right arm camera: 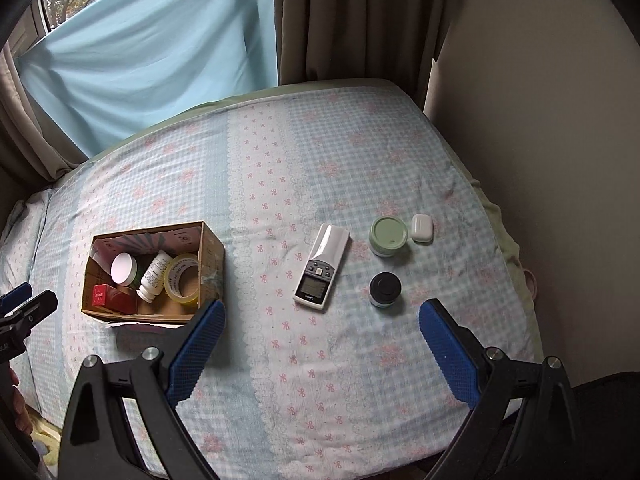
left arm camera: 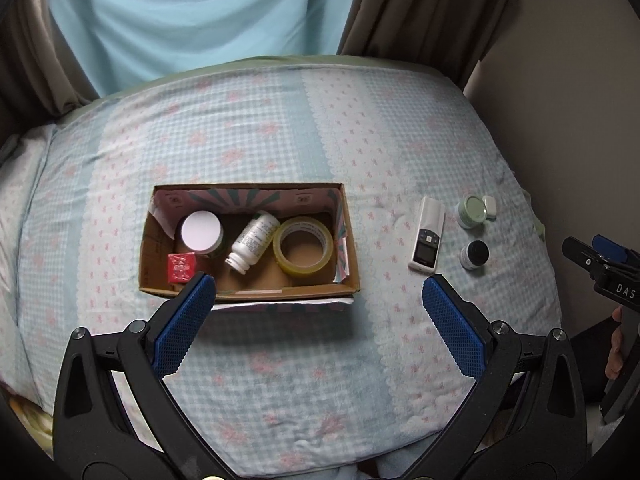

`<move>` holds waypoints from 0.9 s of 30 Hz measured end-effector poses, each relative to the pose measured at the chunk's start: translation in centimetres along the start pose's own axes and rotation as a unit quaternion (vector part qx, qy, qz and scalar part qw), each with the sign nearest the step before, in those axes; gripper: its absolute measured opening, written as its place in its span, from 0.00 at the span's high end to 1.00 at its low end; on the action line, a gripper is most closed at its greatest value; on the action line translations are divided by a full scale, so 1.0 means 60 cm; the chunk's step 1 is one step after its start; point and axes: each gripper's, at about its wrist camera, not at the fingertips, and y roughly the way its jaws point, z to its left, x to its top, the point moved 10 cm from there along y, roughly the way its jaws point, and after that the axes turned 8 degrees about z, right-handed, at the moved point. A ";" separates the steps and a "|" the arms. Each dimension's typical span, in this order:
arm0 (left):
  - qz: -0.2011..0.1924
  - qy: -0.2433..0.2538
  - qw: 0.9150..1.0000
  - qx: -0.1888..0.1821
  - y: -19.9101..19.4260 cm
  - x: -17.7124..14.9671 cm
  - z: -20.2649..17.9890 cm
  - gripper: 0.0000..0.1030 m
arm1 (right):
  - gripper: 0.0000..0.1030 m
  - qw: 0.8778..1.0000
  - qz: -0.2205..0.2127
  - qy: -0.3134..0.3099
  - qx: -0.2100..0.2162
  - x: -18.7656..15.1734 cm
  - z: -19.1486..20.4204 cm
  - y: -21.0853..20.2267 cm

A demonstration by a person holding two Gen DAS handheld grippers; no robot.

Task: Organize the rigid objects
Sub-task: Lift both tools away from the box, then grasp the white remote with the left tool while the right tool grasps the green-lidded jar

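Observation:
An open cardboard box lies on the bed and holds a white-lidded jar, a red packet, a white pill bottle on its side and a tape roll. To its right on the sheet lie a white remote, a green-lidded jar, a black-lidded jar and a white earbud case. My left gripper is open above the box's near wall. My right gripper is open just short of the remote and black-lidded jar. Neither holds anything.
The checked sheet covers the bed, which ends at a beige wall on the right. Brown curtains and a pale blue drape hang at the far edge. A hand grips the other tool at the left wrist view's right edge.

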 end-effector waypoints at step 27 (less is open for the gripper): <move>0.172 0.093 0.980 0.046 0.387 0.030 -0.337 0.00 | 0.06 0.989 0.008 -0.122 0.080 0.114 -0.207 0.292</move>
